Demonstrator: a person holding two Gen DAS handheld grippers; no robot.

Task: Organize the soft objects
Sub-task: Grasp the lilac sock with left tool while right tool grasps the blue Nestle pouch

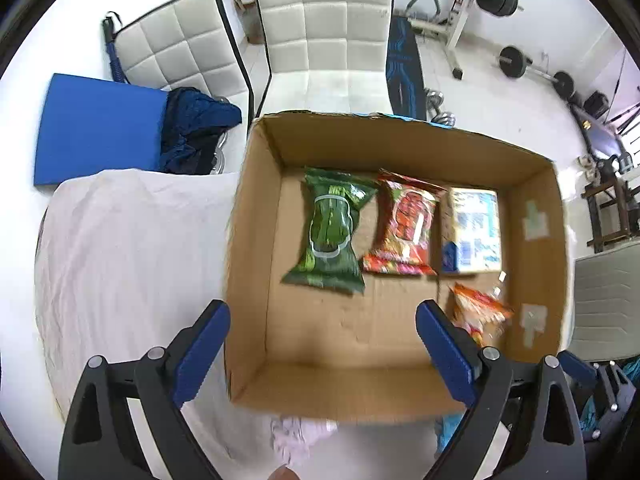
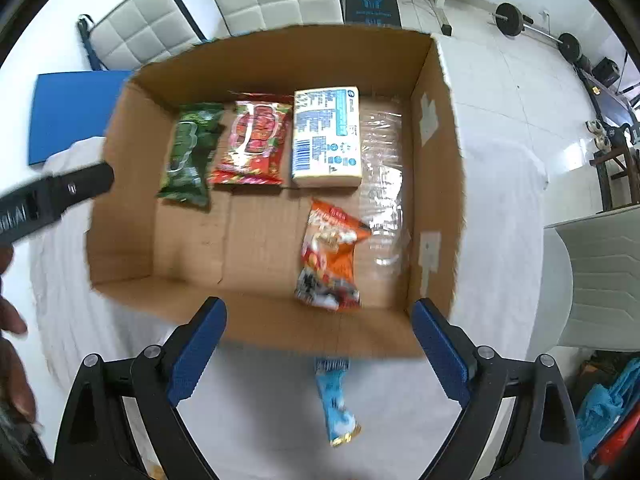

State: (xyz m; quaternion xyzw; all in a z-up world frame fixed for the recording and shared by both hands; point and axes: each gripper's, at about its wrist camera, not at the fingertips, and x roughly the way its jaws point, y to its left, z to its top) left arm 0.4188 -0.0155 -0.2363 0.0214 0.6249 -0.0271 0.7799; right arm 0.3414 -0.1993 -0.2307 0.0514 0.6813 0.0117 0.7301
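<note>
Your cardboard box (image 2: 120, 216) sits on the white-clothed tabletop (image 2: 500, 280). Inside, along its far wall, lie a green packet (image 2: 188, 152), a red packet (image 2: 256, 144) and a white pack (image 2: 326, 136); an orange packet (image 2: 330, 256) lies nearer. A blue packet (image 2: 336, 404) rests outside. Your left hand-held gripper (image 1: 322, 354) and right hand-held gripper (image 2: 318, 352) both gape wide, holding nothing.

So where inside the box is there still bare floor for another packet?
In the cardboard box, the near-left floor is bare, bordered by the green packet, orange packet and near wall. The far row is crowded: green, red packet, white carton.
</note>
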